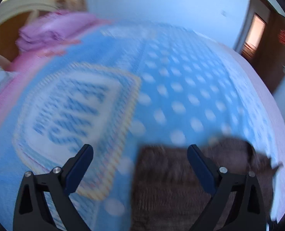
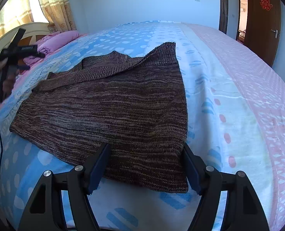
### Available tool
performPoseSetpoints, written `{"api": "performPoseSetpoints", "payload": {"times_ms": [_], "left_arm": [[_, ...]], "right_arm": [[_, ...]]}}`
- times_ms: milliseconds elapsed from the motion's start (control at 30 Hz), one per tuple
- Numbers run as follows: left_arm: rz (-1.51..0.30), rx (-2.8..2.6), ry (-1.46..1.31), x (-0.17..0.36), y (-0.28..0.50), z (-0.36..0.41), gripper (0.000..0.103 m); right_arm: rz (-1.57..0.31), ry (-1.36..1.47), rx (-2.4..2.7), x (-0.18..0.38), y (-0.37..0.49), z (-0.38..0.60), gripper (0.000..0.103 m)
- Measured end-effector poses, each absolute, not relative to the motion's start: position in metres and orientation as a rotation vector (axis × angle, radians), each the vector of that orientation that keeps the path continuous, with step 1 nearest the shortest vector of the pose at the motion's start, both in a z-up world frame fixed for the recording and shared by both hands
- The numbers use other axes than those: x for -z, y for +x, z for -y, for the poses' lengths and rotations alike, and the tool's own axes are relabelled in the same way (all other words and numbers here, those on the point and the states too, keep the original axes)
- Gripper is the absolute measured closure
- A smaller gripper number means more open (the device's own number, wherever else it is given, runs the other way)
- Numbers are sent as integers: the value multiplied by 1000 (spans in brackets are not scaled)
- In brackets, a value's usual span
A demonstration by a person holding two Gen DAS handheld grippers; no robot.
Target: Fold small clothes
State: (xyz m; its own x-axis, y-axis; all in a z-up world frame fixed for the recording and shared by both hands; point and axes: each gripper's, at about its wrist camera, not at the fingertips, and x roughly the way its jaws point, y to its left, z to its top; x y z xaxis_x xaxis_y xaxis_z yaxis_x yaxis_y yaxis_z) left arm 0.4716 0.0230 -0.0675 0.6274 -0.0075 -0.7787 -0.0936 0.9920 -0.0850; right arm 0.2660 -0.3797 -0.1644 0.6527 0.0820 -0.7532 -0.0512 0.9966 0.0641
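Brown knit sweater [image 2: 111,104] flat on bed [image 2: 238,96], long axis diagonal, near-right to far-left

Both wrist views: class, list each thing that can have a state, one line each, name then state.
Sweater: lying on the bed, partly folded, flap turned over at the far side.
Left gripper: open, nothing between its fingers.
Right gripper: open over the sweater's near corner, not gripping it.
Door: open.
Curtain: drawn, light coming through.
Pink bedding: bunched near the headboard.
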Motion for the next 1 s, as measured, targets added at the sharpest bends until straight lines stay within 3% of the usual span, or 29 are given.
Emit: {"api": "performPoseSetpoints", "payload": {"times_ms": [167,467,667,833,1000], "left_arm": [[-914,-31,-99,63,472,-21,0],[-916,124,626,143,385,11,0],[-745,-100,712,115,416,17,0],[-716,-197,576,76,442,-2,0],[-784,-289,557,91,446,-29,0]], "right_arm": [[-856,37,-92,162,267,381,30],[-846,-235,-25,127,327,378,30],[-904,-519,115,133,426,359,30],[-791,-299,182,88,454,384,30],[-814,-296,136,98,429,388,30]]}}
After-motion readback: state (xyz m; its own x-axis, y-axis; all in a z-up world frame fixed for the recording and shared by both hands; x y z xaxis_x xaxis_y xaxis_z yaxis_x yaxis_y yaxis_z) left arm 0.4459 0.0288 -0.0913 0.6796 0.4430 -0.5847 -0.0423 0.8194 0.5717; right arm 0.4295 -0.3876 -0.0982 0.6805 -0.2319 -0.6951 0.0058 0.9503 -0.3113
